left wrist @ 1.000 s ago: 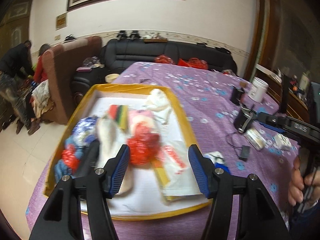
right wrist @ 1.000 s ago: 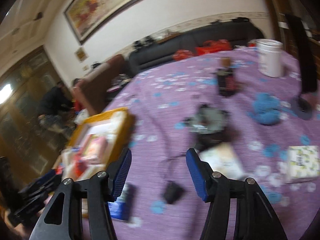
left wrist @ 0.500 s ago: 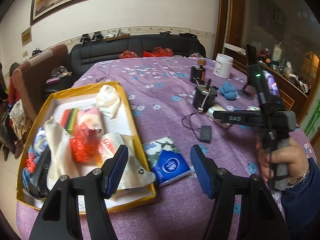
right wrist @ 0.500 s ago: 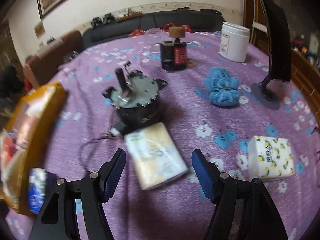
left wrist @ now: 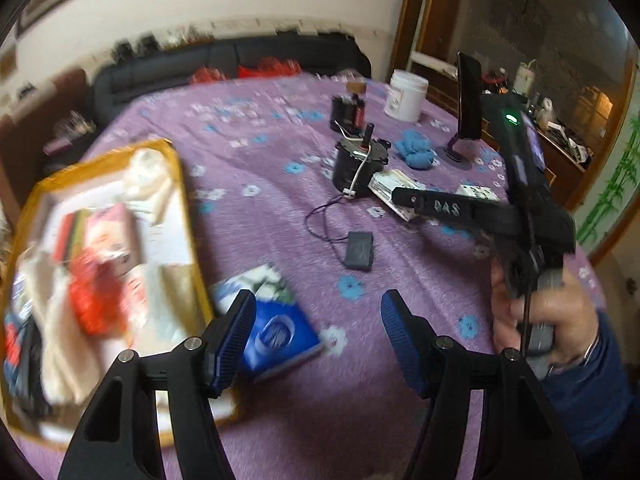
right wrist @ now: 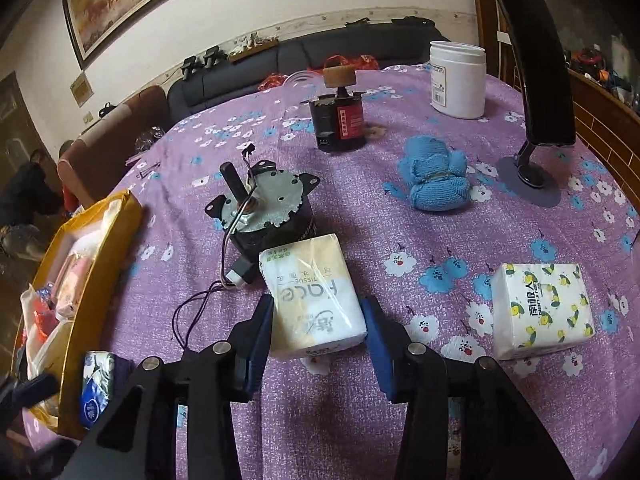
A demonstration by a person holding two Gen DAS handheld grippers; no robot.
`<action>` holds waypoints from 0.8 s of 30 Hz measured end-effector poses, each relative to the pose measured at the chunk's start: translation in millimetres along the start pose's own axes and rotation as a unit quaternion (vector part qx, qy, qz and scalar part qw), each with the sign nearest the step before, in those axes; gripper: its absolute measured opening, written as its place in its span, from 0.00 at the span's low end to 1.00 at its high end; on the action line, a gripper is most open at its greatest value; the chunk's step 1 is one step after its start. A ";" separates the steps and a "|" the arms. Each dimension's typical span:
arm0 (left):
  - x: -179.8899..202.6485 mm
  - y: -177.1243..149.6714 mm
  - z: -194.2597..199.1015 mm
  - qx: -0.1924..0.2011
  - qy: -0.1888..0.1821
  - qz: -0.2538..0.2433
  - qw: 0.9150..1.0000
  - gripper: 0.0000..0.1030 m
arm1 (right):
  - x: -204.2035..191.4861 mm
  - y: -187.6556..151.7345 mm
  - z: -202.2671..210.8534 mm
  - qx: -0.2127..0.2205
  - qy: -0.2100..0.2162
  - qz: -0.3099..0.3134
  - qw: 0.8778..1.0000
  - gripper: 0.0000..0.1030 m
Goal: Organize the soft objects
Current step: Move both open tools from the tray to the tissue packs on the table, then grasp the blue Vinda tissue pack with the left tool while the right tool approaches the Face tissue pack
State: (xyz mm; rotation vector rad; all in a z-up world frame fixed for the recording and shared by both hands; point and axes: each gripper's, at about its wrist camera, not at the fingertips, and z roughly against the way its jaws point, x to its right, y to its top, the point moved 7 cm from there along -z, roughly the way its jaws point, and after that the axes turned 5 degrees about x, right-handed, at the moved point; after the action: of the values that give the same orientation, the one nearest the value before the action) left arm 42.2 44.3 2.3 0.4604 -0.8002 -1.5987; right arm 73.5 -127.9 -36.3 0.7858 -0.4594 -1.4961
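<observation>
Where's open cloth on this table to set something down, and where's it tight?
Free: the cloth between the yellow tray and motor, running back to the sofa side; also between the lemon-print tissue pack and blue towel. Crowded: around the motor, its cable and the Face tissue pack.

Soft indoor light, left view motion-blurred

motor [right wrist: 264, 208] crowding tissue pack [right wrist: 314, 300] behind, bare cloth [right wrist: 424, 308] to its right
</observation>
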 end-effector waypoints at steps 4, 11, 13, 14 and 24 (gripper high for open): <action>-14.8 19.5 -36.6 -0.061 -0.005 0.041 0.997 0.62 | -0.9 3.0 5.3 0.009 0.008 -0.004 1.000 0.47; -26.6 12.0 -67.3 -0.122 0.046 0.047 0.990 0.62 | -2.0 3.2 6.8 0.010 0.019 -0.009 1.000 0.47; -8.4 2.6 -62.2 -0.137 -0.002 0.045 0.990 0.62 | -0.9 4.4 8.5 0.015 0.019 -0.011 1.000 0.47; 3.9 -3.5 -58.1 -0.149 -0.048 0.053 0.986 0.62 | 0.0 4.7 9.1 0.016 0.019 -0.013 1.000 0.47; 31.1 -27.0 14.7 -0.062 -0.039 -0.046 0.996 0.81 | 5.0 7.9 11.8 0.020 0.027 -0.029 0.999 0.47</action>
State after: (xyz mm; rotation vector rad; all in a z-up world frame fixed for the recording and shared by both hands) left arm 7.2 18.5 -2.6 0.3508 -0.7428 -1.7495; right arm 71.0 -135.6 -23.7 0.8756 -0.4314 -1.5204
